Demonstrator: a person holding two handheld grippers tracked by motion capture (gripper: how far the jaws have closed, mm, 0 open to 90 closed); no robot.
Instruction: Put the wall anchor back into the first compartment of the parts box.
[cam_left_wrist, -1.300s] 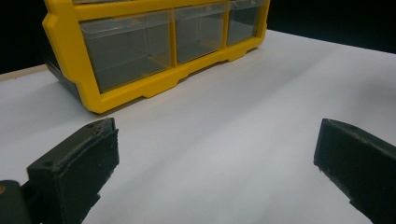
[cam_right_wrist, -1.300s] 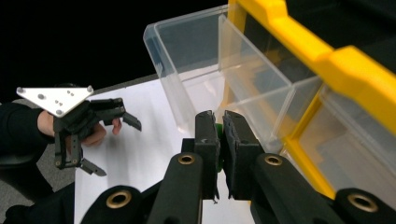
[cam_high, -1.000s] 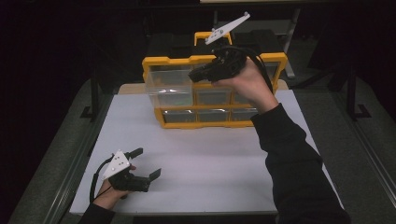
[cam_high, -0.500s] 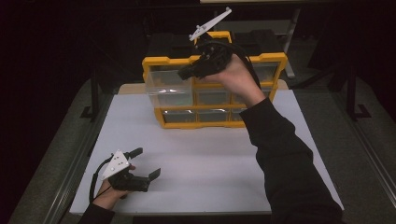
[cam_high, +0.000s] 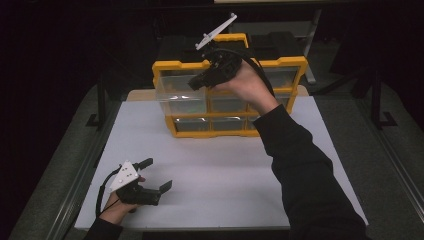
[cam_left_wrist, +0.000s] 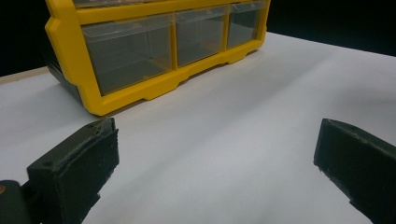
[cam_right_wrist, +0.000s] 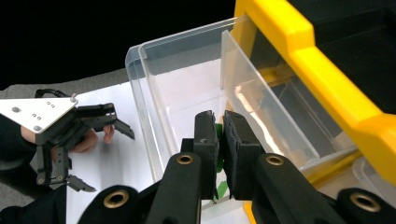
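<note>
A yellow organizer with clear drawers stands at the back of the white table. Its top-left drawer is pulled out, and in the right gripper view this clear drawer lies just beyond the jaws. My right gripper hovers over it, shut on a small green piece. The jaws have just eased open a little, with the piece still pinched between them. My left gripper rests open on the table near the front left, nothing between its jaws. In its own view the organizer is ahead.
The table's left edge has a metal rail. Lower drawers of the organizer are closed. A dark box sits behind the organizer. The left gripper also shows far off in the right gripper view.
My right hand has carried its gripper leftward along the top of the organizer to the pulled-out top-left drawer. The left gripper has stayed where it was.
</note>
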